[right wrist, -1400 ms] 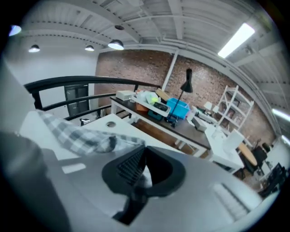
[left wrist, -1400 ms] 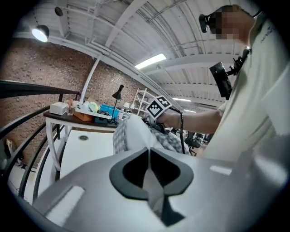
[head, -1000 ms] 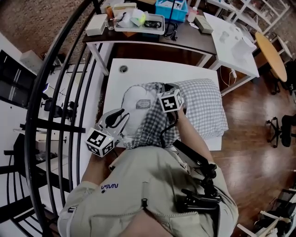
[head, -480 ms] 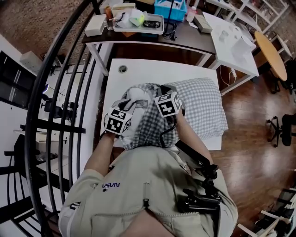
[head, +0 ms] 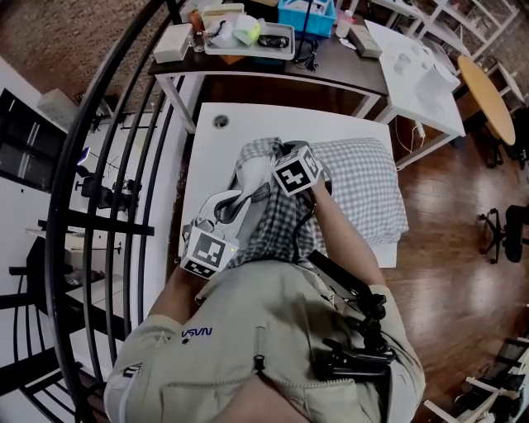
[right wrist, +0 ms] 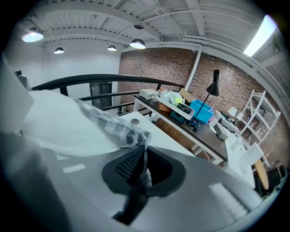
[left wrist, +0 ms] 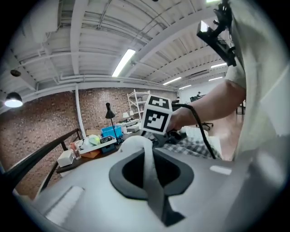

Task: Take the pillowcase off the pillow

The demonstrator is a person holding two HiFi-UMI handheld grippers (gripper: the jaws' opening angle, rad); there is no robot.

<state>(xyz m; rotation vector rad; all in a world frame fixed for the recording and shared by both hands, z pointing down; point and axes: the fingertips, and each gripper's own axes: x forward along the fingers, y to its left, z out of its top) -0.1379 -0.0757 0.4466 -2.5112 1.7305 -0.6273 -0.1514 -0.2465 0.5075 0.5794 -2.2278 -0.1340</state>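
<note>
1. A black curved railing (head: pixel 99 140) ran down the far left, beside the white table (head: pixel 281 120) the person stood over.
2. The left gripper (left wrist: pixel 147 167) sat low at the table's near-left edge, close to the person's body. Its jaws had just been closing and were now together, pinching a fold of white cloth from the pillow (left wrist: pixel 136 141). That fold rose out of the jaws in a rounded hump.
3. The pillow lay in the middle of the table, its white end bared toward the left gripper. The rest of it was under bunched cloth.
4. The checked pillowcase (head: pixel 277 219) was gathered over the pillow's right part and trailed down toward the person's waist.
5. The right gripper (right wrist: pixel 142 163) was held above and just right of the left one. Its jaws were clamped on a bunched edge of the pillowcase, and the checked cloth stretched away from them across the white pillow.
6. A second checked pillow (head: pixel 364 194) lay flat on the table's right part, under the person's right forearm.
7. Behind the table stood a dark desk (head: pixel 347 70) carrying a blue bin (head: pixel 306 15).
</note>
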